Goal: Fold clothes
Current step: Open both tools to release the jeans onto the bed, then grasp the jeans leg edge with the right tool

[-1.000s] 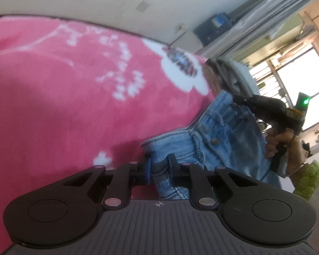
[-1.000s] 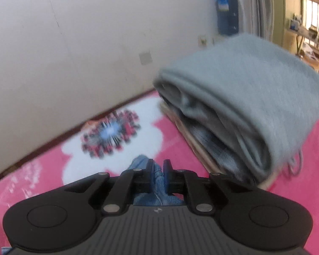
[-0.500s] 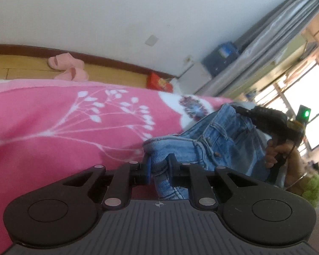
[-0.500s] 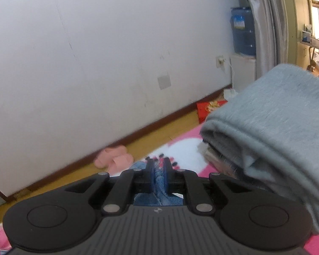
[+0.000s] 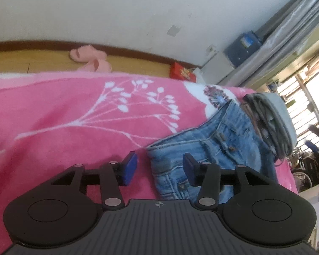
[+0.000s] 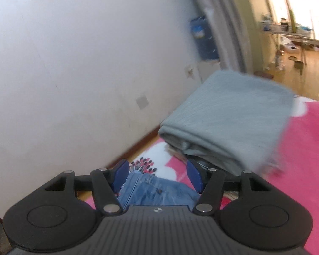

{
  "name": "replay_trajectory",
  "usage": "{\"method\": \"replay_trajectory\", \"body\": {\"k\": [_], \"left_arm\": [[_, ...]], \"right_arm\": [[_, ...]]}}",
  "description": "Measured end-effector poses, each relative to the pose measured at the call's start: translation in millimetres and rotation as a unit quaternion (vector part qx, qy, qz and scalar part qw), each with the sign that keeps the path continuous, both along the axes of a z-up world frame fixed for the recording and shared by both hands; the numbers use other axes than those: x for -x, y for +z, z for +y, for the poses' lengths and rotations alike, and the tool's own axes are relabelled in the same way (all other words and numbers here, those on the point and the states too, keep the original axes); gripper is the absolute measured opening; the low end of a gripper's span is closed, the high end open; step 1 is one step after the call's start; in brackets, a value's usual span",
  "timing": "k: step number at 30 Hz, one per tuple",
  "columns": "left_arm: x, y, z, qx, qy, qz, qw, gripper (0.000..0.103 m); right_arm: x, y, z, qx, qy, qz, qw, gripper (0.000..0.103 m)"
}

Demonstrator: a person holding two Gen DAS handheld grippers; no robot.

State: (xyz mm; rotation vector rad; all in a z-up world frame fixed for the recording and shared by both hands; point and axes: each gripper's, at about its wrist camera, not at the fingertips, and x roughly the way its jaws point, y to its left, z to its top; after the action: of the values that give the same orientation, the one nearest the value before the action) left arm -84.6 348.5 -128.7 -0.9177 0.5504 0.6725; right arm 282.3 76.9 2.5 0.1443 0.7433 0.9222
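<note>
My left wrist camera sits just behind the left gripper and looks down along its fingers, close over the pink blanket, toward the wall and the floor strip at its foot. My right wrist camera sits the same way behind the right gripper, close to the bed but aimed higher and tilted, so the wall fills most of it. Both views share the jeans, the grey stack beside them, the blanket's flower print and the blue jug by the curtain.
</note>
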Motion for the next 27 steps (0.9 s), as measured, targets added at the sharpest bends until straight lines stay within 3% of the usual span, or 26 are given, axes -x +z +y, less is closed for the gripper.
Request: {"method": "replay_trajectory", "body": {"k": [6, 9, 12, 15, 19, 21, 24, 26, 27], "left_arm": [[2, 32, -28, -0.044, -0.016, -0.014, 0.9988, 0.053], [-7, 51, -50, -0.063, -0.058, -0.02, 0.9962, 0.055], [-25, 65, -79, -0.083, -0.125, -0.012, 0.9887, 0.059], [-52, 67, -121, -0.112, -0.227, 0.02, 0.9671, 0.061], [-74, 52, -189, -0.17, -0.332, 0.062, 0.9258, 0.061], [-78, 42, -222, -0.194, -0.363, 0.077, 0.908, 0.061], [-77, 31, -251, -0.227, -0.393, 0.076, 0.888, 0.061], [-77, 26, -268, -0.26, -0.406, 0.074, 0.8731, 0.061], [-78, 25, -273, -0.279, -0.407, 0.073, 0.8668, 0.061]], "right_arm": [[73, 39, -162, -0.018, -0.087, 0.01, 0.996, 0.066], [113, 36, -218, 0.017, -0.122, 0.026, 0.992, 0.068], [152, 15, -252, 0.071, -0.127, 0.049, 0.988, 0.069], [187, -21, -258, 0.149, -0.116, 0.029, 0.982, 0.069], [215, -71, -242, 0.242, -0.073, -0.001, 0.968, 0.069], [223, -93, -234, 0.282, -0.049, -0.016, 0.958, 0.069], [232, -119, -225, 0.333, -0.031, -0.041, 0.942, 0.069], [231, -130, -227, 0.354, -0.049, -0.053, 0.933, 0.065], [229, -133, -231, 0.35, -0.059, -0.046, 0.934, 0.056]]}}
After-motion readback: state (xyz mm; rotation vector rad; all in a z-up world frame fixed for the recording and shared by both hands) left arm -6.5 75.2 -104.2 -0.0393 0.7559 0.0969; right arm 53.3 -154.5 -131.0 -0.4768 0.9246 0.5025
